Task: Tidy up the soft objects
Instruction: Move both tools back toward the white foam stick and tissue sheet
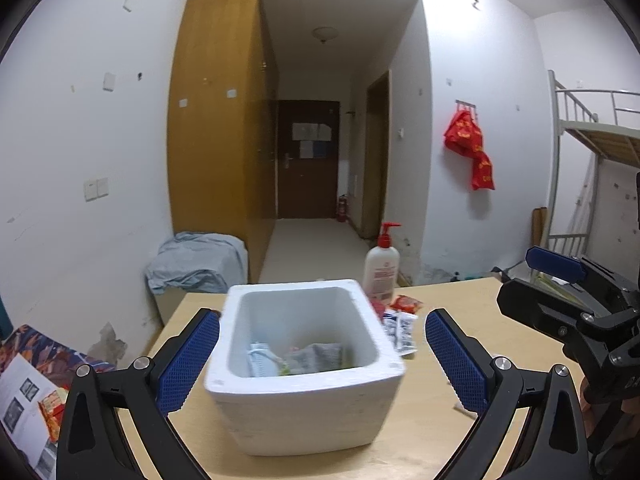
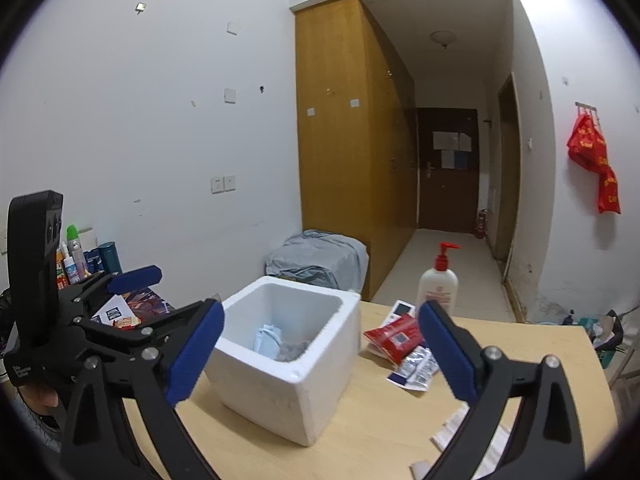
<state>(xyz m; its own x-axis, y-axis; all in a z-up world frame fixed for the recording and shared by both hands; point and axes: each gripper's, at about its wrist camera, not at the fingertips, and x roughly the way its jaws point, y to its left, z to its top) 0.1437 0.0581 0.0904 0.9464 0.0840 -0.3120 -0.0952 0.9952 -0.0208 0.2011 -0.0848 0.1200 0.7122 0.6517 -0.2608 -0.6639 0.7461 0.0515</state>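
A white foam box stands on the wooden table, also in the right wrist view. Soft packets lie inside it. My left gripper is open, its blue pads on either side of the box. My right gripper is open and empty above the table, to the right of the box. Red packets and silver-blue packets lie on the table right of the box; they also show in the left wrist view. White packets lie near the front.
A white pump bottle with a red top stands at the table's far edge. A cloth-covered box sits on the floor behind. Bottles and papers crowd a surface at the left. A bunk bed stands at the right.
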